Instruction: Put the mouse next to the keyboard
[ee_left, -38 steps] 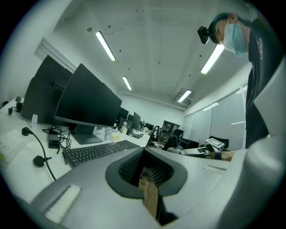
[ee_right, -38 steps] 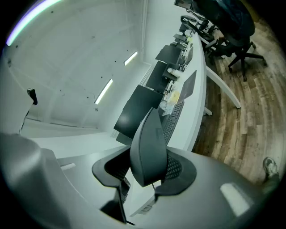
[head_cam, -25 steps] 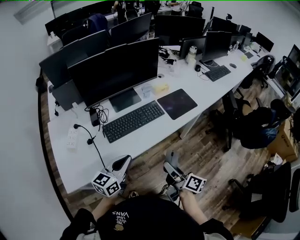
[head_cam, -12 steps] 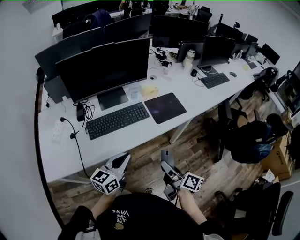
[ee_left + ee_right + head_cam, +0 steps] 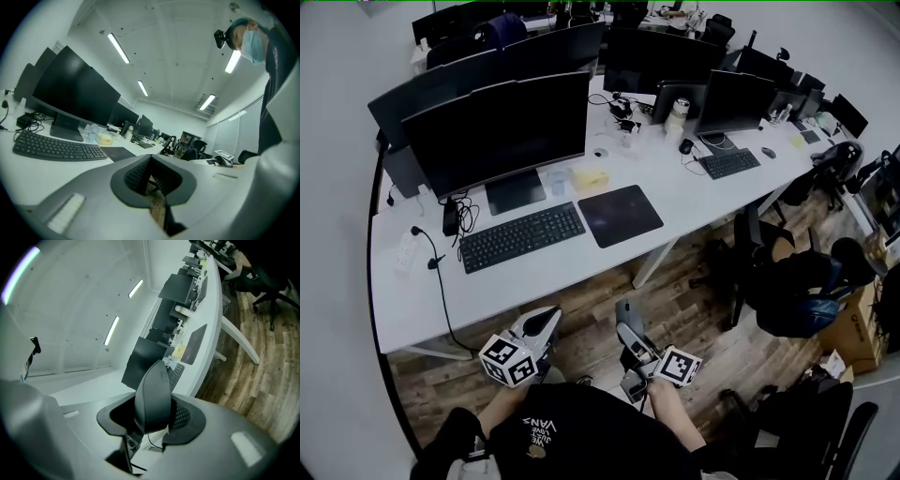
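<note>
**Desk (image 5: 534, 281) further left in head view; mouse (image 5: 629, 311) off the desk, in the right gripper (image 5: 630, 336)**

Compared with a second ago, the whole desk has slid toward the left of the head view. The keyboard (image 5: 522, 236) and the mouse pad (image 5: 620, 215) both sit further left than they did. Both grippers show at much the same spot low in that view as before.

Right gripper: in its own view I see the jaws clamped on the dark mouse, one ribbed pad on each flank. The mouse's rounded back stands up out of the jaws. In the head view the mouse hangs over the wooden floor (image 5: 694, 309), out in front of the desk's front edge and well apart from the keyboard. The marker cube (image 5: 678, 366) sits at the near end of the gripper.

Left gripper (image 5: 546, 322): its own view shows the two pads meeting at their tips with nothing between them. It is also over the floor, beside the right gripper, just short of the desk's front edge.

Desk: the keyboard lies roughly parallel to the front edge, in front of the stand of the large monitor (image 5: 497, 131). The mouse pad lies just to the keyboard's right with a narrow gap between them, not touching. A strip of bare white surface runs between the keyboard and the front edge. A white power strip (image 5: 405, 251) lies near the left edge.
</note>
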